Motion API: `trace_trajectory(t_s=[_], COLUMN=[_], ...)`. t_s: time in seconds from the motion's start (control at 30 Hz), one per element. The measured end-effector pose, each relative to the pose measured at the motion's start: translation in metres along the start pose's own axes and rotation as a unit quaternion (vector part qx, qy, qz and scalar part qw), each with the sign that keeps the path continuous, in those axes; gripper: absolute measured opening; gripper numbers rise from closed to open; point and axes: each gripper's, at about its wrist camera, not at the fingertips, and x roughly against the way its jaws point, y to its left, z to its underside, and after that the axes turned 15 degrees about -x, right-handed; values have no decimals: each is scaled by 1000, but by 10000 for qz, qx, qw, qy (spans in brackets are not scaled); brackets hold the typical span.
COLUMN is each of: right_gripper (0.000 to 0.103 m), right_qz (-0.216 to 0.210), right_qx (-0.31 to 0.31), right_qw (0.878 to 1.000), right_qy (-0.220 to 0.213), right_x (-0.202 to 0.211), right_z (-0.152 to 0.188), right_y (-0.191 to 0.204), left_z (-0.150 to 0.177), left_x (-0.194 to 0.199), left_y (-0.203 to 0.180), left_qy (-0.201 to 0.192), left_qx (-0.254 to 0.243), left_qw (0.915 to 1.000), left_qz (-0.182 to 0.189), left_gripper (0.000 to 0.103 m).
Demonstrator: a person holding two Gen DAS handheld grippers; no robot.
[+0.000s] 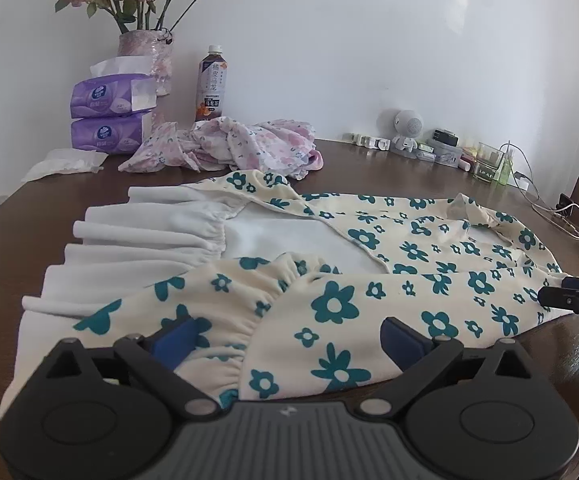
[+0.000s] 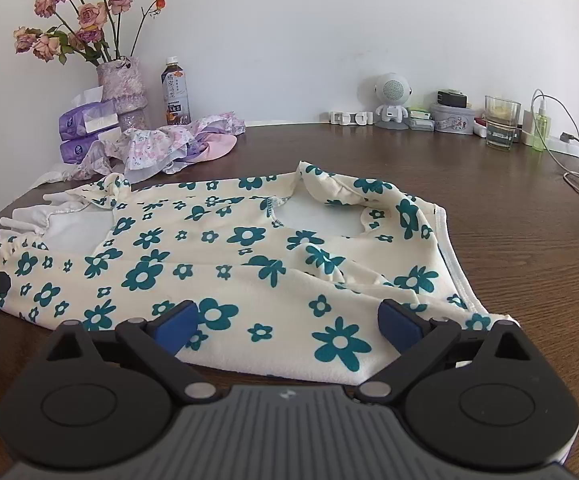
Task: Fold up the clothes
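The fingers (image 1: 177, 336) of the left gripper (image 1: 285, 338) are spread wide and hold nothing; between them the gathered cuff end of the cream dress (image 1: 329, 280) with teal flowers is seen. The right gripper (image 2: 289, 322) is likewise released, its blue-padded fingers (image 2: 399, 320) apart over the near edge of the same dress (image 2: 249, 264). In the left wrist view the tip of the right gripper (image 1: 573, 298) is seen at the dress's right edge; whether it touches the cloth cannot be told.

The dress is laid flat on a dark brown wooden bench (image 2: 509, 240), its white ruffled skirt (image 1: 137, 232) towards the left and its neckline (image 2: 321, 216) towards the right. Just behind the dress a crumpled pink floral garment (image 1: 249, 144) is heaped. Behind that garment two purple tissue packs (image 1: 109, 112) are stacked, with a vase of dried roses (image 2: 123, 92) and a drinks bottle (image 2: 175, 92) beside them against a plain white wall (image 2: 329, 20). Well to the right of the dress, along the wall, a small white robot figure (image 2: 391, 96), a tin (image 2: 451, 118), a glass (image 2: 501, 120) and white cables (image 2: 577, 152) are ranged.
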Motion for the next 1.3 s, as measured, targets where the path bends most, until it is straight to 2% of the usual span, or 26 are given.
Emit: trace_trajectory(t_s=[0.23,1.3], right_gripper=[102,102], right_qz=[4,59], right_qx=[-41,-104], right_qw=[10000,9999], right_qy=[28,-56], right_x=[-1,0], right_z=[0,2], right_y=[-1,0], left_z=[-1,-2], left_x=[-2,-4], left_y=[1,-2], left_qy=[40,111], left_qx=[42,-31], left_qw=[10000,9999], left_qz=[13,-6], left_gripper=[103,103])
